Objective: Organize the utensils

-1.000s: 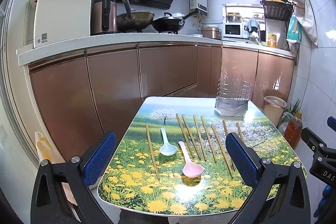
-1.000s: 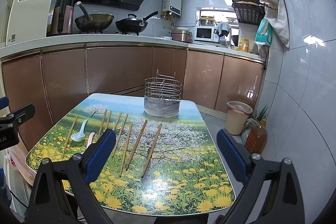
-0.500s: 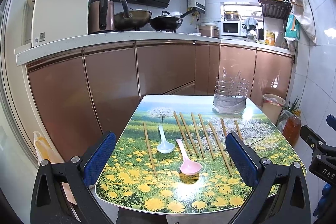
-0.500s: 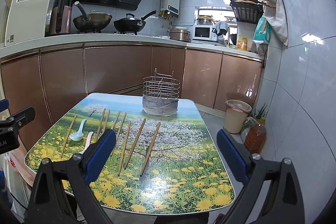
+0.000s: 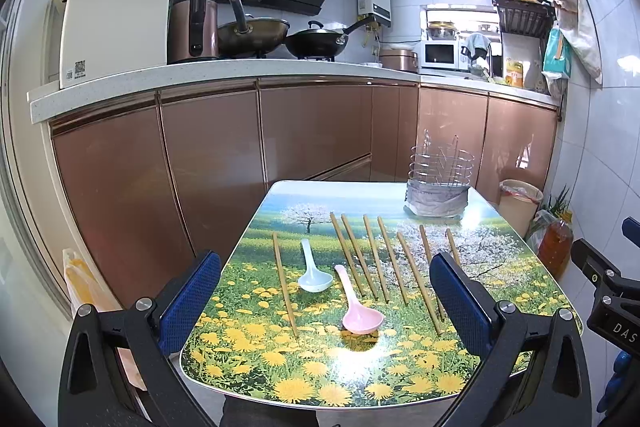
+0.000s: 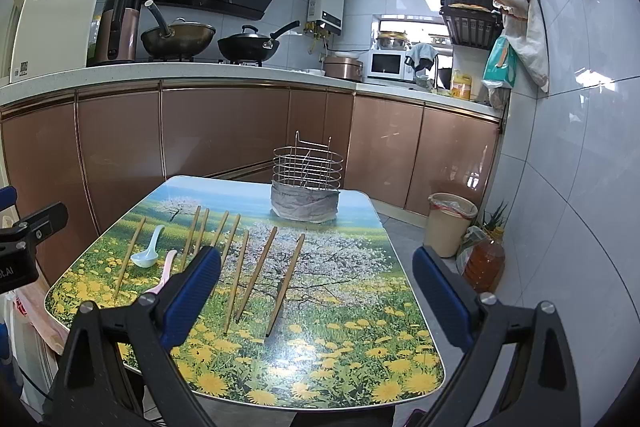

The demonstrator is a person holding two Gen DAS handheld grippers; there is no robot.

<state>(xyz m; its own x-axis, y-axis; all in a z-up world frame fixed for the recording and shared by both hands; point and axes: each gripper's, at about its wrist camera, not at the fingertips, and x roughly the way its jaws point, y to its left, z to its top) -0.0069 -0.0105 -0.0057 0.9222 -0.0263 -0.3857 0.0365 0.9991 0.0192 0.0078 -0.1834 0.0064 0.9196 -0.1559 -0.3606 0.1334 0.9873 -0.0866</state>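
Left wrist view: left gripper (image 5: 326, 301) is held above the worktop's (image 5: 320, 383) near edge, fingers (image 5: 192, 301) spread wide, nothing gripped. Open floor is seen left of the worktop, cabinets (image 5: 216, 167) behind it. Eight chopsticks (image 5: 374, 259) lie flat in a rough row, one apart at far left. White spoon (image 5: 314, 269) and pink spoon (image 5: 358, 305) lie between it and the rest, bowls toward the camera. Wire holder (image 5: 438, 183) stands at the far right corner.

Right wrist view: right gripper (image 6: 316, 297) hangs over the near right part of the worktop (image 6: 340, 359), fingers (image 6: 438, 297) wide apart and empty. That half is bare up to the holder (image 6: 306, 189). Bin (image 6: 448, 223) and oil bottle (image 6: 484, 261) stand on the floor beyond the right edge.
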